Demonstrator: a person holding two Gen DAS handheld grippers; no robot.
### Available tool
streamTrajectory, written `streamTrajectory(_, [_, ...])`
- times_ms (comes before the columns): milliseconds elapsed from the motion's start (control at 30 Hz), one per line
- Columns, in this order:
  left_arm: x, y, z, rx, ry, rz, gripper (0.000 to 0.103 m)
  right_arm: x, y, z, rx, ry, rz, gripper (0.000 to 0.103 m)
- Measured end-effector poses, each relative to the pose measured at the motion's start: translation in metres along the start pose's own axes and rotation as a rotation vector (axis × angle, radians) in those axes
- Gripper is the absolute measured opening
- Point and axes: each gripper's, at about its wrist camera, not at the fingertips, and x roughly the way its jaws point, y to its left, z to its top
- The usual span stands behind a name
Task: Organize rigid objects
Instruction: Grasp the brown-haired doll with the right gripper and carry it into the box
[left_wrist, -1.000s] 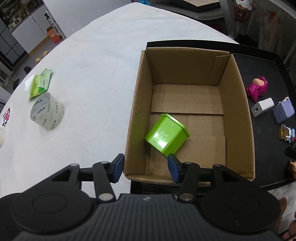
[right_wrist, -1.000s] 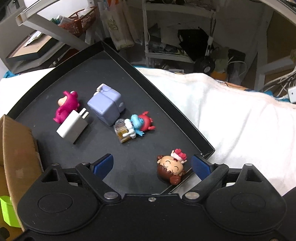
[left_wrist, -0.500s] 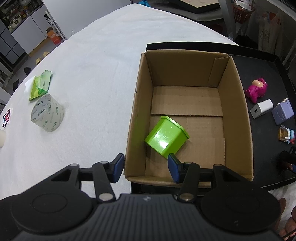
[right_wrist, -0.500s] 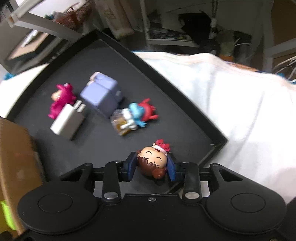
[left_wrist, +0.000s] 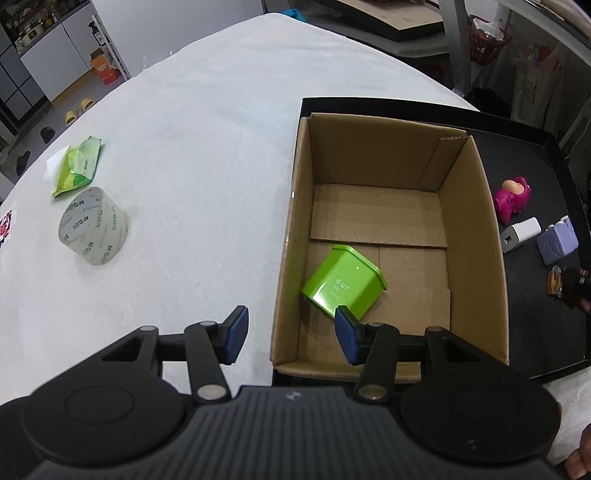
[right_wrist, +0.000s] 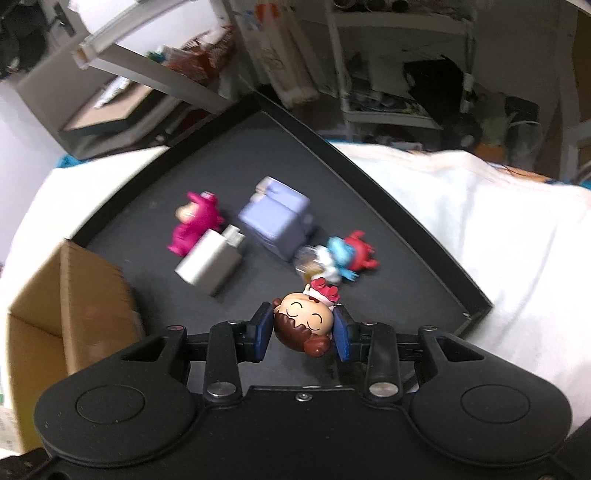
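On the black tray (right_wrist: 424, 236), your right tool (right_wrist: 303, 332) is clamped on the brown-haired doll figure (right_wrist: 301, 321); its jaws have just closed in, and the blue pads press both sides of the doll's head. Beyond the doll on the tray lie the blue and red figure (right_wrist: 345, 254), the lilac block (right_wrist: 277, 221), the white charger (right_wrist: 208, 264) and the pink figure (right_wrist: 194, 221); the charger lies just beside the pink figure, and the view is too blurred to say whether they touch. The cardboard box (right_wrist: 74, 295) sits on the same tray, to the left of the charger.

Your left tool (left_wrist: 291, 334) hangs over the near left corner of the cardboard box (left_wrist: 476, 229), jaws about half apart and holding nothing; one pad is outside the box wall, over the white worktop (left_wrist: 192, 140), the other over the box's inside. In the box, near its front wall, the green container (left_wrist: 343, 280) lies tilted on its floor. On the worktop, well left of the box, stand the tape roll (left_wrist: 94, 230) and, just behind it, the green packet (left_wrist: 79, 166).
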Motion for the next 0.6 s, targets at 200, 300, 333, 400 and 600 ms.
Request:
streamTrajectory(200, [0.003,0.01,0.001,-0.014,-0.017,-0.021,0.05,-0.018,0.027,0.005,-0.082,-0.076,0.086,0.034])
streamTrajectory(300, [0.005,0.015,0.002,-0.021,-0.031,-0.033,0.05,-0.023,0.037,0.005,-0.118,-0.109,0.135,0.034])
streamTrajectory(333, [0.005,0.017,0.002,-0.024,-0.034,-0.038,0.05,-0.023,0.039,0.006,-0.126,-0.116,0.15,0.034])
streamTrajectory(400, [0.006,0.02,0.003,-0.027,-0.041,-0.046,0.05,-0.025,0.045,0.007,-0.144,-0.127,0.178,0.034])
streamTrajectory(600, [0.011,0.026,0.006,-0.038,-0.063,-0.07,0.05,-0.033,0.061,0.009,-0.192,-0.17,0.236,0.034])
